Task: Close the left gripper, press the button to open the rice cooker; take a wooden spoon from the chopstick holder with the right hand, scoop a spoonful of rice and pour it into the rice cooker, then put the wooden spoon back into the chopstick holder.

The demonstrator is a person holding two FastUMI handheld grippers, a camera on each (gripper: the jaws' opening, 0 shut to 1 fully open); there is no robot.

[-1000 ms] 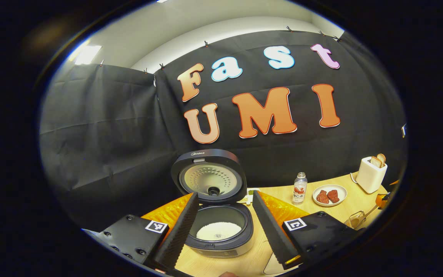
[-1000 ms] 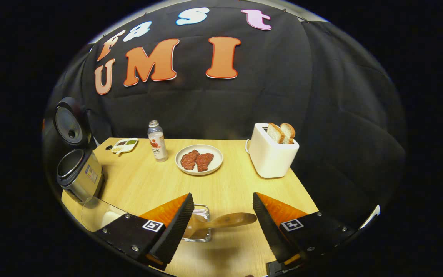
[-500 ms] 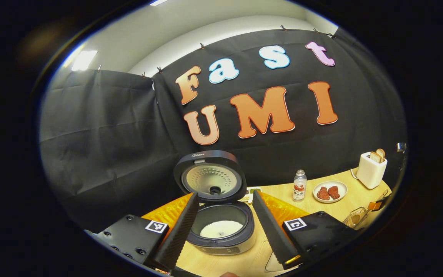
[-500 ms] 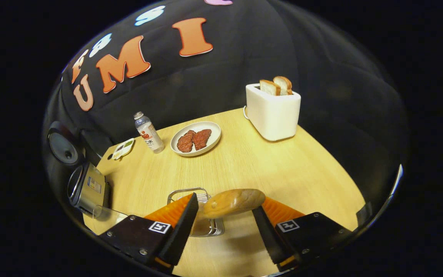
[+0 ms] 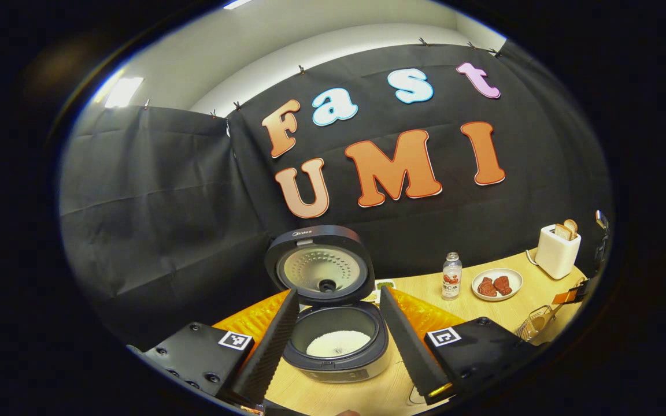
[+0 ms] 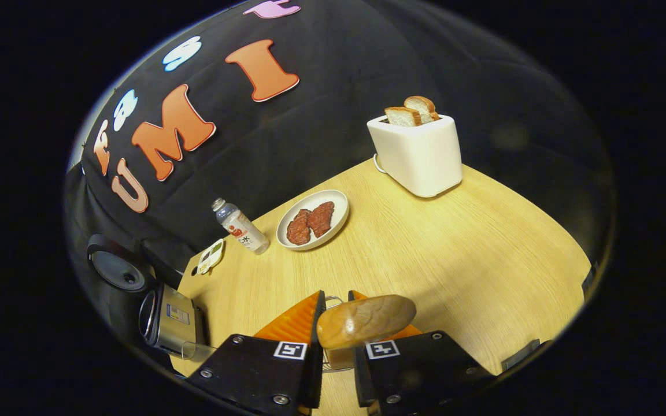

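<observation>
Now the right gripper has its jaws narrowed on the wooden spoon above the chopstick holder. Lift straight up, keeping the grip firm. Left gripper, jaws wide, faces the open rice cooker.

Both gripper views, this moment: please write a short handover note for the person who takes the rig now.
Left gripper: open, holding nothing, facing the grey rice cooker, whose lid stands up; white rice lies inside.
Right gripper: shut on the brown wooden spoon, over the wire chopstick holder on the wooden table.
Done: cooker opened, spoon gripped.
Left: lift the spoon out, scoop rice, pour it in, return the spoon.
</observation>
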